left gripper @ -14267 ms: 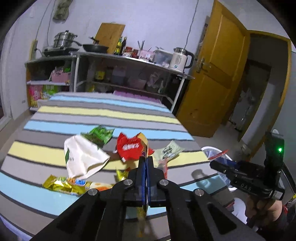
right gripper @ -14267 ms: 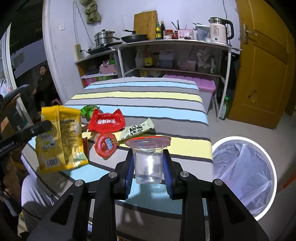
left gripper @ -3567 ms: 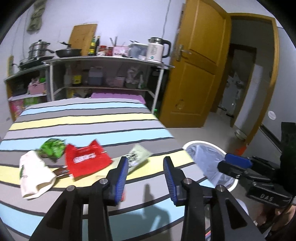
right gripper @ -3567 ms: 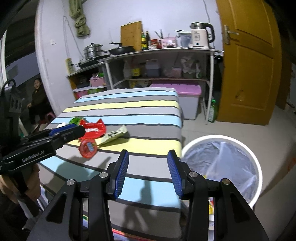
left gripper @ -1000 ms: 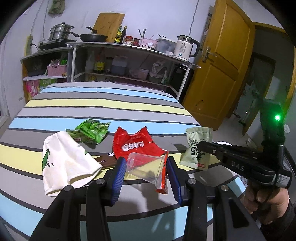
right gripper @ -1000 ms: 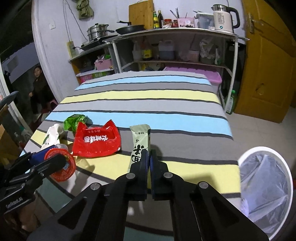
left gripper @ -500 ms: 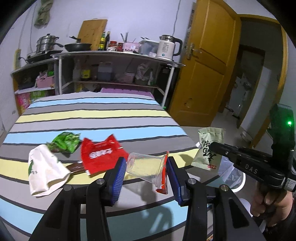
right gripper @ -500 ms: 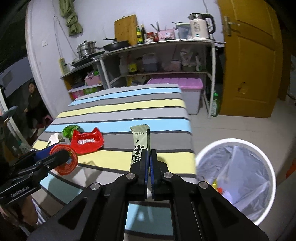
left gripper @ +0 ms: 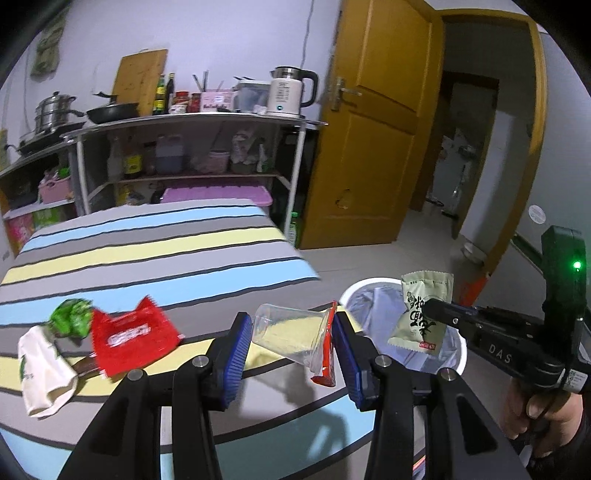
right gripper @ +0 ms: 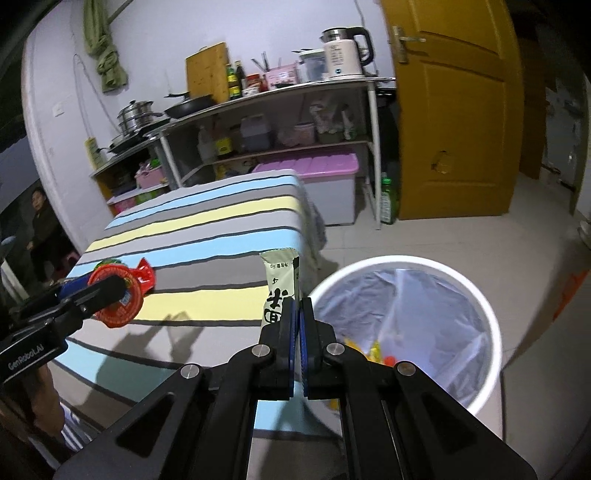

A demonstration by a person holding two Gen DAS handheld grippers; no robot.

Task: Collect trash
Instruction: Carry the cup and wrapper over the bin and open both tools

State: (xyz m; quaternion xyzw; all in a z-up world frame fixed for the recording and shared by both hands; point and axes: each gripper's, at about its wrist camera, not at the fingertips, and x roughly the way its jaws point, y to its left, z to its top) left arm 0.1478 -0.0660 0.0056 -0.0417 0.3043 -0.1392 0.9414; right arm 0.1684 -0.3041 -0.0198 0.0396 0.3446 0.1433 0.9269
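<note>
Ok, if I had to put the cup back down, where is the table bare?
The far stripes of the table, from the red wrapper to the shelf, are bare, as is the near edge. The left side is crowded: white bag, green wrapper, red wrapper.

Pale lilac walls (right gripper: pixel 280 33) enclose a tiled floor (right gripper: pixel 480 236). A metal shelf rack (left gripper: pixel 192 122) (pots, bottles, kettle on top) stands beside an ochre wooden door (left gripper: pixel 373 122); the doorway (left gripper: pixel 469 155) beyond looks dim, perhaps a hallway.
</note>
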